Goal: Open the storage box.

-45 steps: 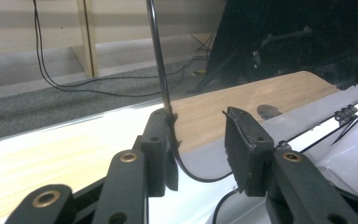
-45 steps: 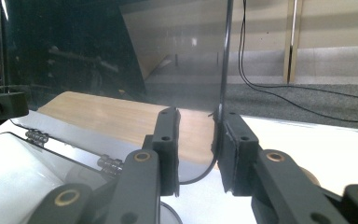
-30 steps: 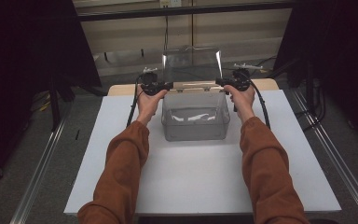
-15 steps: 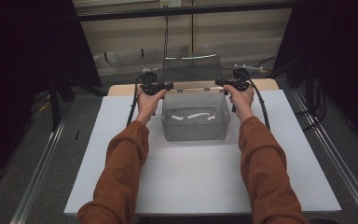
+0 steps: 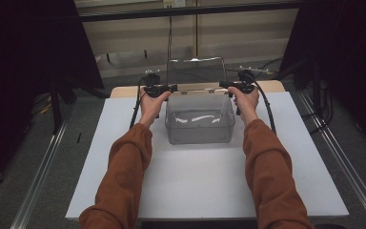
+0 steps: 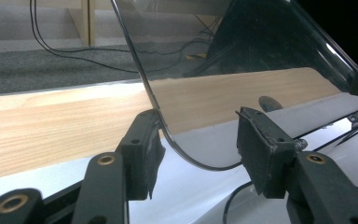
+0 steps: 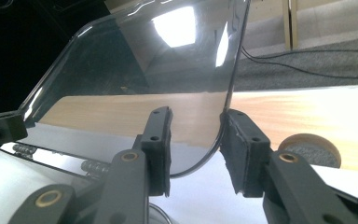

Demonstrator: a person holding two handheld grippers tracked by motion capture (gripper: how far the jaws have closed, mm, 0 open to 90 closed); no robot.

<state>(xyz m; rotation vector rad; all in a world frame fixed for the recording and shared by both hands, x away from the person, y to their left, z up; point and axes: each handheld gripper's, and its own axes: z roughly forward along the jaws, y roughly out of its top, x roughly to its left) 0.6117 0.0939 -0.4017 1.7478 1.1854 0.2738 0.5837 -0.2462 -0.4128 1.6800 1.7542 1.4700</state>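
The clear box (image 5: 199,125) sits at the far middle of my white table (image 5: 209,186), its transparent lid (image 5: 196,71) swung up nearly upright on the far-side hinge.

In the left gripper view, the lid's (image 6: 242,70) rounded lower corner hangs between my jaws: its edge lies against the pad at 9 o'clock, with a clear gap to the pad at 3 o'clock, so my left gripper (image 6: 198,147) stands apart, clamping nothing.

In the right gripper view the lid (image 7: 140,79) edge comes down against the 3 o'clock pad, with a gap at 9 o'clock, so my right gripper (image 7: 196,149) is also apart.

From above, left gripper (image 5: 158,89) is at the box's 10 o'clock and right gripper (image 5: 236,86) at 2 o'clock.

Beyond the lid at 12 o'clock runs a wooden strip (image 6: 65,126), then grey carpet with black cables (image 6: 74,51).
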